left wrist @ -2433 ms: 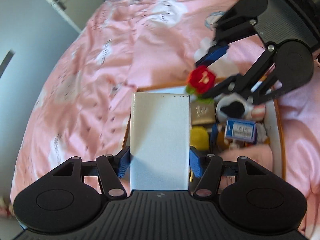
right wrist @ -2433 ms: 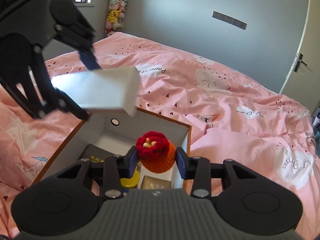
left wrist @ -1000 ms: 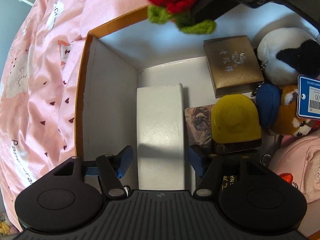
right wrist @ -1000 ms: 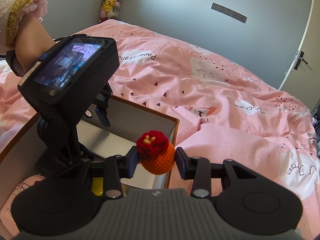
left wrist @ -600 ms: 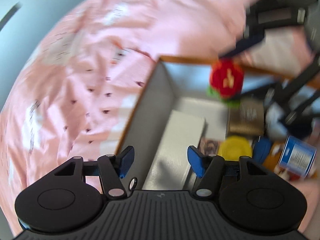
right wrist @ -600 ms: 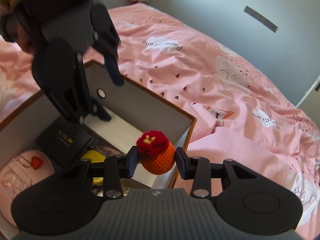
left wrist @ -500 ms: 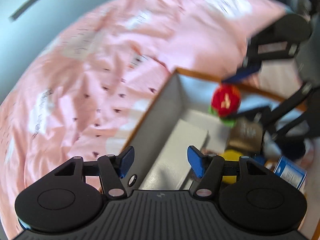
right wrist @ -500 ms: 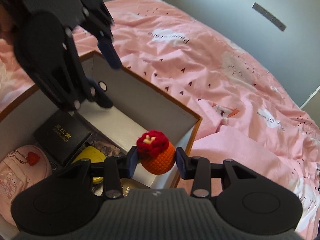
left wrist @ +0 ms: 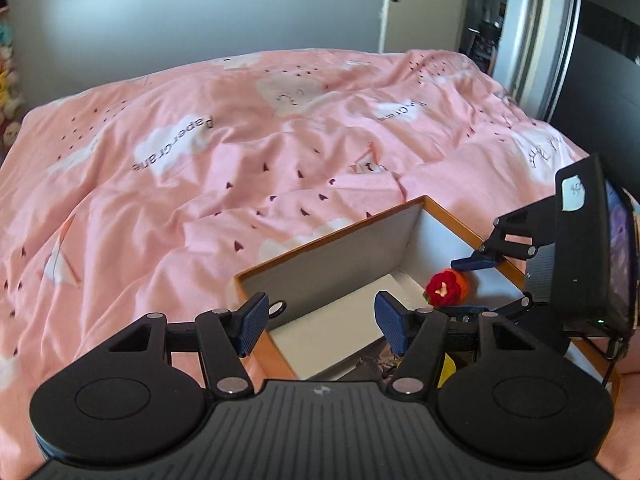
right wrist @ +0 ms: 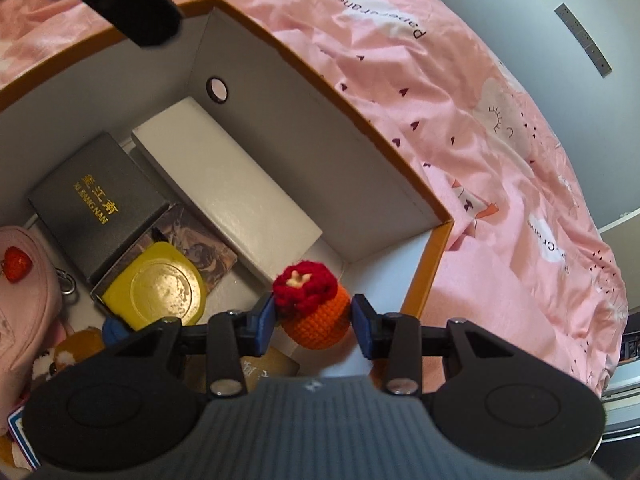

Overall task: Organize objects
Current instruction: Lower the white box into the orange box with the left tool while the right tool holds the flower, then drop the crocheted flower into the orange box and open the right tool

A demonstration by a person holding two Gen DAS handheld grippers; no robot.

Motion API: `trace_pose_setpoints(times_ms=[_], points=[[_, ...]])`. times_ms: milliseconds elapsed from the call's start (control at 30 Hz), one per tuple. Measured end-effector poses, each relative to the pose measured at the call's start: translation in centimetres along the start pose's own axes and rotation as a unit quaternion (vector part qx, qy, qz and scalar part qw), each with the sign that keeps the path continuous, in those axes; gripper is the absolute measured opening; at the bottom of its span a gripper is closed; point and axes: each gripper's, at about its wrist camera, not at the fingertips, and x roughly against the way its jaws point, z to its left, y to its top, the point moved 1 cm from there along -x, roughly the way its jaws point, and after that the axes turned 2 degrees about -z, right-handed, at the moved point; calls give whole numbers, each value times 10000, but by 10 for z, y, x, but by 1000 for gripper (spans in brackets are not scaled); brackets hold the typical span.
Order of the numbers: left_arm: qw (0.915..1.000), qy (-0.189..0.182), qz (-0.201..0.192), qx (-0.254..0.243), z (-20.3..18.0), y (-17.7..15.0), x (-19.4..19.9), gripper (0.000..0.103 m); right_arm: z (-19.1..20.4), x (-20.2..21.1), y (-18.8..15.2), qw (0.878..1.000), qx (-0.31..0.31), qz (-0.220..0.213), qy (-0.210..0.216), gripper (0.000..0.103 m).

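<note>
I am gripping the crochet flower pot (right wrist: 314, 308) tight in my right claw (right wrist: 312, 322), hovering it over the box (right wrist: 360, 120) beside the white carton (right wrist: 224, 188), seeking a gap. My left claw (left wrist: 320, 320) is hanging open, empty.

tongs (left wrist: 320, 322) | black linkage arms | blue pads (left wrist: 252, 322) | silver screws

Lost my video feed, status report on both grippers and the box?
Left gripper open, empty, above the box edge. Right gripper shut on crochet flower pot, over the box. White carton already inside. Nothing blocking.
</note>
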Motion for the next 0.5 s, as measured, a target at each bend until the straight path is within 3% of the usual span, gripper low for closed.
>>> trace_pose_setpoints(times_ms=[300, 500], points=[[9993, -6, 100, 352, 5, -19, 11, 72, 5, 0, 0, 9998, -152, 151, 40, 44], [9982, 43, -141, 584, 2, -30, 36, 72, 3, 34, -1, 9972, -717, -231, 24, 44]])
